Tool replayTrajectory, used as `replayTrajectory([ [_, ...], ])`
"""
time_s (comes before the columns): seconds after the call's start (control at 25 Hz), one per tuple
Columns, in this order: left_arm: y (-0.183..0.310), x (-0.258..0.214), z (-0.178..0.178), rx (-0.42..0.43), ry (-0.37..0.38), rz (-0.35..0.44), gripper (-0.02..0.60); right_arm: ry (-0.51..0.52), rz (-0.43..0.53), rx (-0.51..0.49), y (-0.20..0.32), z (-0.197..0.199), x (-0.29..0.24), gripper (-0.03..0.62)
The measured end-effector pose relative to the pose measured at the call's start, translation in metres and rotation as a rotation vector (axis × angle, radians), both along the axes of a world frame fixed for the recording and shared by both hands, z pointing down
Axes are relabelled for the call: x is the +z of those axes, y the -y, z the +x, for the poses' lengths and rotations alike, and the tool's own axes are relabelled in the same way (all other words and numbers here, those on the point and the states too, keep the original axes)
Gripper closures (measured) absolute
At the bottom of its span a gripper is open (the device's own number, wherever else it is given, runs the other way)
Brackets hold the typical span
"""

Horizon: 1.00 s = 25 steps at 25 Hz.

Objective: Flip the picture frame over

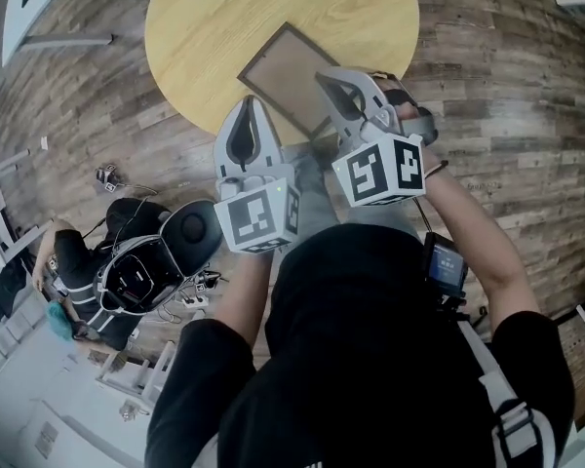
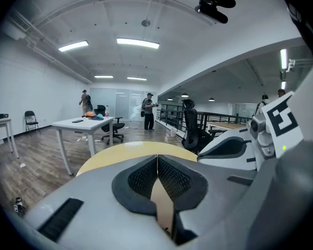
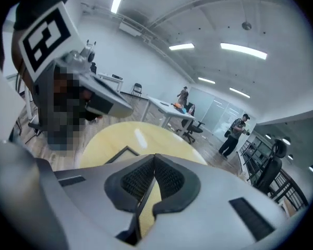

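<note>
The left gripper (image 1: pixel 251 101) and right gripper (image 1: pixel 322 73) hover nearest, both clenched empty. Just beyond them the picture frame (image 1: pixel 278 69) lies on the round table (image 1: pixel 205 27).

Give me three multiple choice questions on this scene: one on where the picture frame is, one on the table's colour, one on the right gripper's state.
1. The picture frame is: A on the floor; B over the round table, near its front edge; C on a chair.
2. The tabletop is: A yellow; B black; C blue.
3. The right gripper is: A wide open; B out of sight; C shut on the frame's edge.
Key: B, the head view shows it there; A, every view shows yellow; C, a thin dark edge sits between its closed pads.
</note>
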State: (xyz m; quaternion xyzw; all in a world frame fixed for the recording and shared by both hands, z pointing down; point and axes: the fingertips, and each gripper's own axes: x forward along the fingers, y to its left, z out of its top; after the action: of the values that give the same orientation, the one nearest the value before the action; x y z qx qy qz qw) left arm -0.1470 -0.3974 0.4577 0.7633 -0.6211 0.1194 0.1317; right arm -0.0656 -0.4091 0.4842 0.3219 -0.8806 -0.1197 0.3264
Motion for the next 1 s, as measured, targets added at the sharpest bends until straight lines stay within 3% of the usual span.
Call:
replayTrajectory([
  [0.16, -0.003, -0.047, 0.011, 0.035, -0.028, 0.038, 0.558, 0.177, 0.045, -0.007, -0.004, 0.003, -0.085, 0.574],
  [0.32, 0.004, -0.073, 0.012, 0.066, -0.046, 0.086, 0.558, 0.432, 0.082, 0.049, 0.008, 0.019, -0.144, 0.574],
  [0.52, -0.031, -0.136, 0.024, 0.091, -0.107, 0.086, 0.558, 0.679, -0.059, 0.266, -0.019, 0.071, -0.203, 0.574],
  [0.68, -0.048, -0.145, 0.040, 0.100, -0.112, 0.074, 0.558, 0.719, -0.098, 0.341, -0.033, 0.092, -0.208, 0.574],
  [1.0, -0.052, -0.178, 0.065, 0.117, -0.097, 0.155, 0.558, 0.713, -0.054, 0.314, -0.045, 0.112, -0.228, 0.574],
])
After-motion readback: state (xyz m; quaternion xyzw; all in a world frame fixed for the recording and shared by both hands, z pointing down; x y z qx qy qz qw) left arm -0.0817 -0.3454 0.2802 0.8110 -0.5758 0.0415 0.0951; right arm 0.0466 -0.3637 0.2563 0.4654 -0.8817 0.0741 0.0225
